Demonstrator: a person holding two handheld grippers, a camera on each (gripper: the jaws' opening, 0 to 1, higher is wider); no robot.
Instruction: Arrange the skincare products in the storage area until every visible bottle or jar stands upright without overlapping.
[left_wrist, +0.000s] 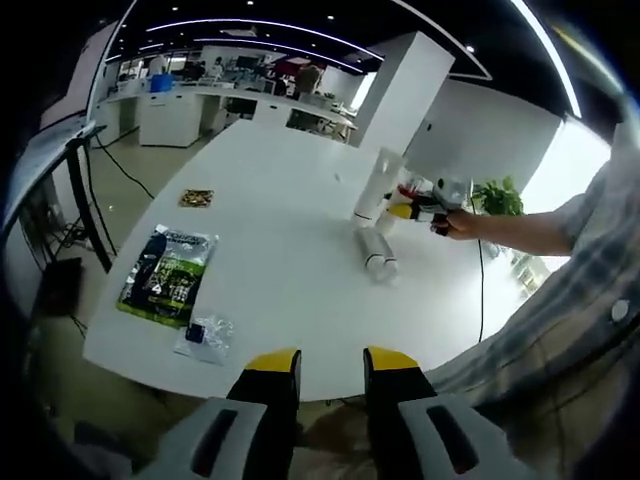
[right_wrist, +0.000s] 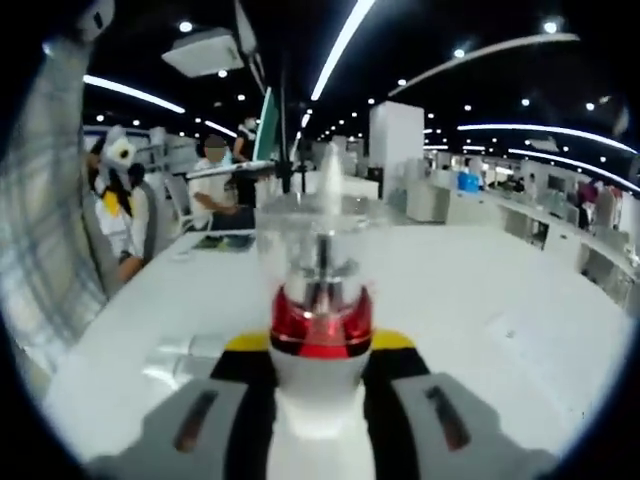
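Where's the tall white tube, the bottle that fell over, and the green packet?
Tall white tube (left_wrist: 377, 183), left gripper view, middle of its body.
Fallen clear bottle (left_wrist: 377, 253), left gripper view, its side.
Green packet (left_wrist: 168, 274), left gripper view, its front.

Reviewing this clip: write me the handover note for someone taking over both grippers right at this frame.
Left gripper: open, holding nothing, hovering off the near edge of the white table.
Right gripper: shut on the pump bottle with a red collar and clear cap, held above the table beside the white tube.
Done: the white tube stands upright.
Left: one clear bottle lies on its side near the tube; stand it up. Set the pump bottle down upright, apart from the others.
A green packet and small wrappers also lie on the table.
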